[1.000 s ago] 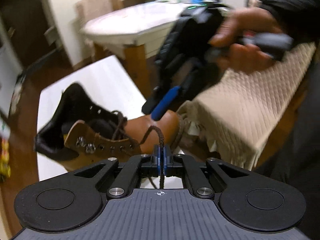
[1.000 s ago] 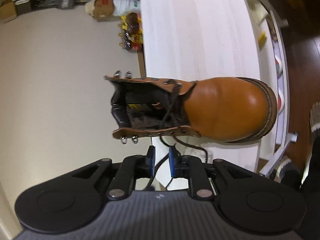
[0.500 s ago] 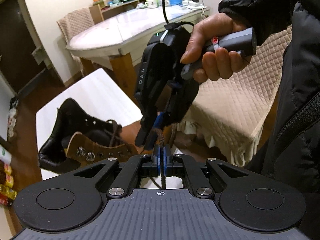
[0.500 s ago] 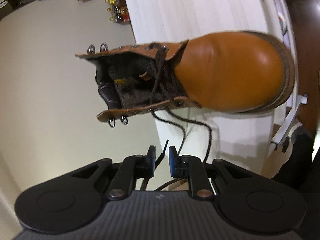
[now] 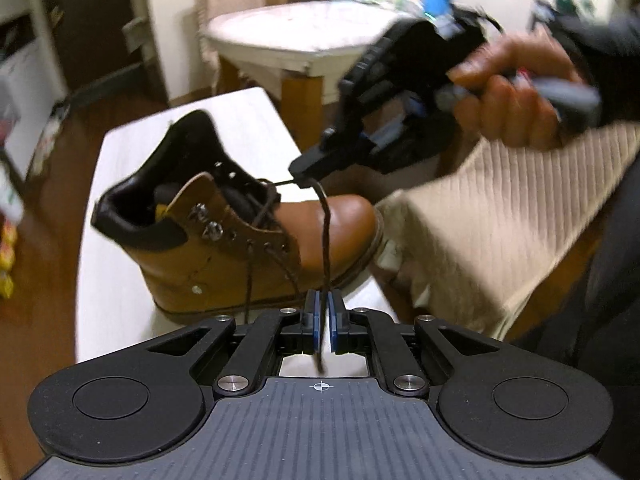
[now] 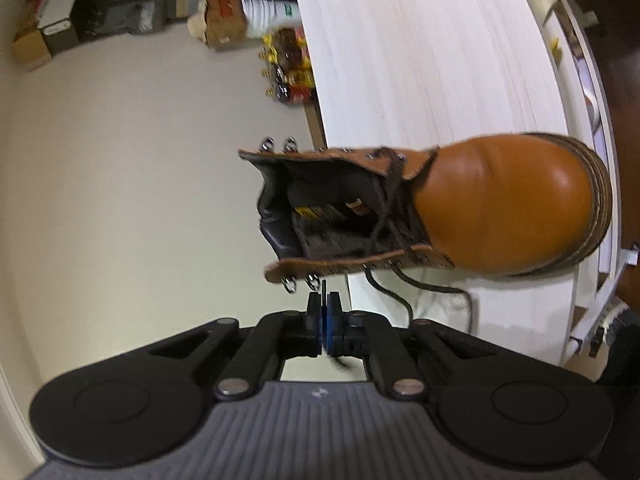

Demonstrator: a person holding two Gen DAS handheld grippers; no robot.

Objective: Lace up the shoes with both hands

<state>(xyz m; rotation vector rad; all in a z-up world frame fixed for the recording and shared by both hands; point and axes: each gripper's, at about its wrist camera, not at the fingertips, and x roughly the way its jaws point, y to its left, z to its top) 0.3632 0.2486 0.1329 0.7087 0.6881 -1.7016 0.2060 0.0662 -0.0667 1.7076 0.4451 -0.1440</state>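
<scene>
A tan leather boot (image 5: 240, 256) with a black collar stands on the small white table (image 5: 120, 280), toe to the right. A dark brown lace (image 5: 326, 240) rises from its eyelets. It runs between the blue pads of my left gripper (image 5: 324, 312), whose jaws are opening, a thin gap showing beside the lace. Above the toe, my right gripper (image 5: 306, 174) pinches the same lace higher up. In the right wrist view that gripper (image 6: 324, 308) is shut on the lace end (image 6: 323, 286), whose stiff tip pokes out just short of the boot (image 6: 500, 208).
A person's hand (image 5: 512, 92) holds the right gripper's handle. A beige quilted cover (image 5: 500, 220) lies right of the table, with a round dining table (image 5: 304, 36) behind. Boxes and bottles (image 6: 288, 68) sit on the floor past the table (image 6: 420, 60).
The right gripper's jaws have closed on the lace end. The left gripper's pads, shut on the lace before, have parted a little. The right gripper has lifted away from the left one.
</scene>
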